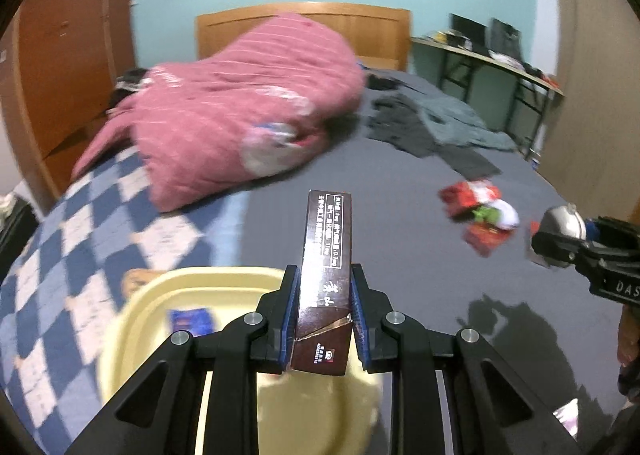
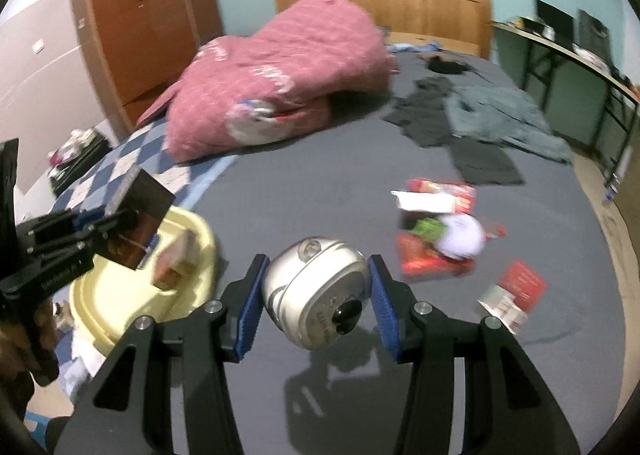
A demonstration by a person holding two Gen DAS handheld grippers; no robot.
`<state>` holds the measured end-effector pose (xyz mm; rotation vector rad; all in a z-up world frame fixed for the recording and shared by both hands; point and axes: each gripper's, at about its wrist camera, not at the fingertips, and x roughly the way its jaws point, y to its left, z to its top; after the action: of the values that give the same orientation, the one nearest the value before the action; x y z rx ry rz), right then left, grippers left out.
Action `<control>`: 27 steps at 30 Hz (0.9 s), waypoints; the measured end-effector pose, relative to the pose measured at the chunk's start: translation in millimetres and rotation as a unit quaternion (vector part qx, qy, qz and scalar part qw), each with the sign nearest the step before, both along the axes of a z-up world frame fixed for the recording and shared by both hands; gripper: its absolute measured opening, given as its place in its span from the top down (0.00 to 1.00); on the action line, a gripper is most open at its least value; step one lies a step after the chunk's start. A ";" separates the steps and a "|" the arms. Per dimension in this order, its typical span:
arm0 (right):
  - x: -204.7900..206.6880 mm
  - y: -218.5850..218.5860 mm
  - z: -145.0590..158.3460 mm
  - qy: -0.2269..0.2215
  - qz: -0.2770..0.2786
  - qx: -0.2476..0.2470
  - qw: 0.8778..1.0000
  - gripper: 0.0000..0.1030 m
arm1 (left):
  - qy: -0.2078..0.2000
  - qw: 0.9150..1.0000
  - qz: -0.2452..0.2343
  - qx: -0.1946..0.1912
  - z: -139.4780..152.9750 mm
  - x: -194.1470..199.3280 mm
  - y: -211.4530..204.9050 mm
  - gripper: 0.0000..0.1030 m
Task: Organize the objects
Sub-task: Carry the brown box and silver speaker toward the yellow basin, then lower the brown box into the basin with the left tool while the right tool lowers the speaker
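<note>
A brown box (image 1: 326,279) stands clamped in the left gripper (image 1: 324,295) above a yellow basin (image 1: 160,295) on the bed (image 1: 400,255). The right gripper (image 2: 316,295) holds a silver can (image 2: 316,295). Red packets (image 2: 436,227) lie nearby.

Both grippers (image 1: 324,311) (image 2: 316,307) are black, with blue-padded jaws and silver screws.

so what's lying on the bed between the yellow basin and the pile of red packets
Nothing: the right wrist view shows bare grey sheet between the yellow plastic basin and the red packets.
</note>
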<state>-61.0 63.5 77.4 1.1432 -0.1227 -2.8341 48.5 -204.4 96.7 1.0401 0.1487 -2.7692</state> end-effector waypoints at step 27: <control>-45.4 -219.1 -99.9 -0.093 0.194 0.018 0.976 0.51 | -0.065 0.995 0.069 0.032 -74.8 -9.6 -120.7 0.78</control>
<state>-106.3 -155.6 -22.5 1.2765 0.1284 -2.3970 38.9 -325.1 21.8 1.1766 0.2820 -2.5808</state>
